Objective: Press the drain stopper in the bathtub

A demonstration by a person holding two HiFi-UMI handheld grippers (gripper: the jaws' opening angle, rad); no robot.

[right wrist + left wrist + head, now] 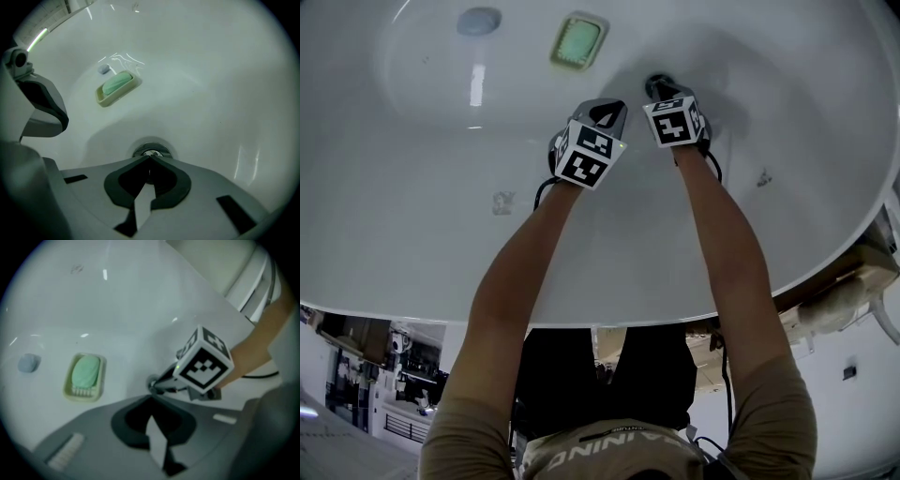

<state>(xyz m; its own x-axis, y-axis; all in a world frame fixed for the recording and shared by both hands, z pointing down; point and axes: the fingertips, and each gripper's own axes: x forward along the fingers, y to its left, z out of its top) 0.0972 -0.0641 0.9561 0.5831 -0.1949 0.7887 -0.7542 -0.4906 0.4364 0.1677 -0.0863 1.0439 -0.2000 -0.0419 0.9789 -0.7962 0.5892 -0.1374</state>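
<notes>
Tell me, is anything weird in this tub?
A soap dish holding green soap sits on the bathtub floor, with a small bluish lump beside it. Nothing looks spilled or broken.

Khaki sleeves (469,439); black-and-white marker cubes (589,153); black cables (541,194).

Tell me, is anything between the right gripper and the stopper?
Nothing visible. The right gripper has its jaws shut, tips right at the stopper. The soap dish lies well off to the side.
</notes>
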